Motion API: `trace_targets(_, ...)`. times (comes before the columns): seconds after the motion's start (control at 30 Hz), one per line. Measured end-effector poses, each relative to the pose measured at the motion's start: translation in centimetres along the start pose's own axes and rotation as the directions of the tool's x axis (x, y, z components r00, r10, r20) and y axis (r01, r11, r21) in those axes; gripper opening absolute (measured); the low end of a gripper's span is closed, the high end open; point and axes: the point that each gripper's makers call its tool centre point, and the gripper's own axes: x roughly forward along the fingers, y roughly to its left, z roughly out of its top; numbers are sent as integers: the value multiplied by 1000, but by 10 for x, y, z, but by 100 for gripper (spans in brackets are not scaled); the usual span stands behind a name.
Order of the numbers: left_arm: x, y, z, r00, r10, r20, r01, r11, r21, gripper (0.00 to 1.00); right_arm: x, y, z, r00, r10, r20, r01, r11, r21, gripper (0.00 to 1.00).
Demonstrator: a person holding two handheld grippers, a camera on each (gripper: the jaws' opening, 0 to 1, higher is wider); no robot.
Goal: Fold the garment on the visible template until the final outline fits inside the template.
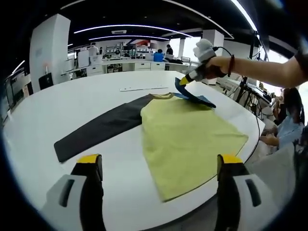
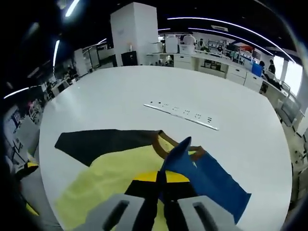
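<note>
Because the fold needs it lifted inward, the right gripper (image 2: 161, 190) clamps the blue sleeve (image 2: 207, 180) just ahead; the left gripper (image 1: 159, 166) waits with jaws apart.

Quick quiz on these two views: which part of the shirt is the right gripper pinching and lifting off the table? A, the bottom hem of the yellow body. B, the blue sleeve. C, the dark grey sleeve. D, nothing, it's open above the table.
B: the right gripper is shut on the blue sleeve, whose tip stands up off the white table; the dark grey sleeve lies flat, untouched.
</note>
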Motion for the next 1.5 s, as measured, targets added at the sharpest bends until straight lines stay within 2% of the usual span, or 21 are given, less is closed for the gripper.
trace_targets(0.3, 0, 1, -1, 1000, 1, -5, -1, 1000, 1, 97, 7, 28, 11, 999, 41, 6, -41, 999, -32, 0)
trace_targets(0.67, -1, 2, -3, 1000, 2, -14, -2, 1000, 2, 97, 13, 51, 14, 998, 70, -1, -70, 995, -78, 0)
trace_targets(0.93, -1, 2, -4, 1000, 5, -14, -5, 1000, -1, 97, 12, 68, 22, 995, 97, 25, -94, 990, -105, 0)
trace_targets(1.23, -2, 3, -6, 1000, 9, -15, -9, 1000, -7, 97, 13, 93, 21, 989, 145, 32, -140, 982, -124, 0)
trace_targets(1.5, -4, 5, -6, 1000, 16, -12, -16, 1000, -11, 97, 17, 113, 9, 981, 194, 12, -190, 971, -148, 0)
